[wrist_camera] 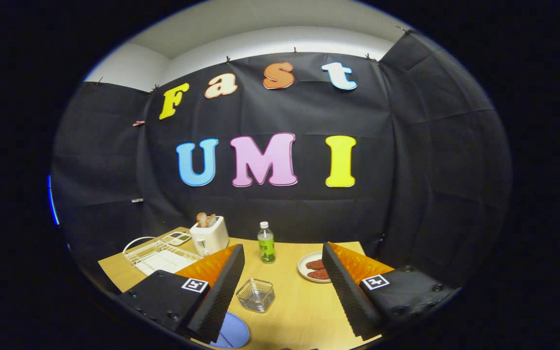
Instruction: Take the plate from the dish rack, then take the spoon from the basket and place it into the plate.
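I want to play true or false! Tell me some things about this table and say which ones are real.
1. The gripper has its fingers wide apart. True.
2. The wire basket sits between the fingers. True.
3. The toaster has nothing in its slots. False: toast sticks up out of it.
4. The green bottle is lying on its side. False: it stands upright, beyond the fingers.
5. The dish rack is next to the toaster. True.
6. The blue plate is standing in the dish rack. False: it lies on the table by the fingers.
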### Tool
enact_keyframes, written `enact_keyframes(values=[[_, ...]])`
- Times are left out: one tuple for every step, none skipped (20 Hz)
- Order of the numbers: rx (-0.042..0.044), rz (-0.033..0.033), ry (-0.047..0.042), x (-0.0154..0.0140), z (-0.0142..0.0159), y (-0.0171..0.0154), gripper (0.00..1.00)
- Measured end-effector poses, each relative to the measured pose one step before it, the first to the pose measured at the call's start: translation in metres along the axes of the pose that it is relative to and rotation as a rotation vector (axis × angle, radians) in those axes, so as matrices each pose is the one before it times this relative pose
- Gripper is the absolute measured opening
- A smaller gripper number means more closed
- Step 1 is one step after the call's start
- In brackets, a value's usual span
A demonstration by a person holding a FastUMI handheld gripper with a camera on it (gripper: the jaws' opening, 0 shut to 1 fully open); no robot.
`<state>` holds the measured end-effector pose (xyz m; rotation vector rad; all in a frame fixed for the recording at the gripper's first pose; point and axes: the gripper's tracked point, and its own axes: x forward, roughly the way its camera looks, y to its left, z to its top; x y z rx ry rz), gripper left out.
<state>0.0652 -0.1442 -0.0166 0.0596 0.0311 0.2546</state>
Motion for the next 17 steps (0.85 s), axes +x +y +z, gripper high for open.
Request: enact_keyframes(values=[[0.00793, -0.04052, 0.00077, -0.00803, 0.00034, -0.00034, 0.98], [0.00473, -0.04053, -0.00082, -0.00725, 0.00047, -0.00116, 0.98], [0.00699, -0.03966, 0.00034, -0.00593, 0.00008, 0.00074, 0.98], [0.00745, -0.03125, -0.00028, -0.00428, -0.00037, 0.00349, 0.98], [0.00937, -0.02506, 0.00534, -0.00555, -0.00166, 0.00462, 0.98], [0.00959, -0.02174, 0.00534, -0.00486, -0.00094, 0.00459, 0.98], [0.00689, -0.01968, 0.00312, -0.00461, -0.00184, 0.00477, 0.98], [0.00715, -0.01649, -0.00154, -0.00195, 0.0012, 0.00587, 0.98], [0.00304, -0.0137, -0.0059, -0.00264, 0.00058, 0.00638, 0.98], [-0.0013, -0.0112, -0.00591, -0.00238, -0.00017, 0.00722, 0.98], [-0.00722, -0.00511, -0.00213, -0.00181, -0.00144, 0.00738, 0.98], [-0.00713, 0.00229, 0.00271, 0.00014, -0.00331, 0.00864, 0.98], [-0.00379, 0.00902, 0.0057, -0.00013, -0.00241, 0.01027, 0.98], [-0.0038, 0.0097, 0.00419, 0.00166, -0.00211, 0.00932, 0.98], [0.00119, 0.00668, 0.00654, 0.00218, -0.00323, 0.00802, 0.98], [0.00548, 0.01047, 0.00622, 0.00261, -0.00239, 0.00787, 0.98], [0.00733, 0.01008, 0.00436, 0.00344, -0.00155, 0.00778, 0.99]])
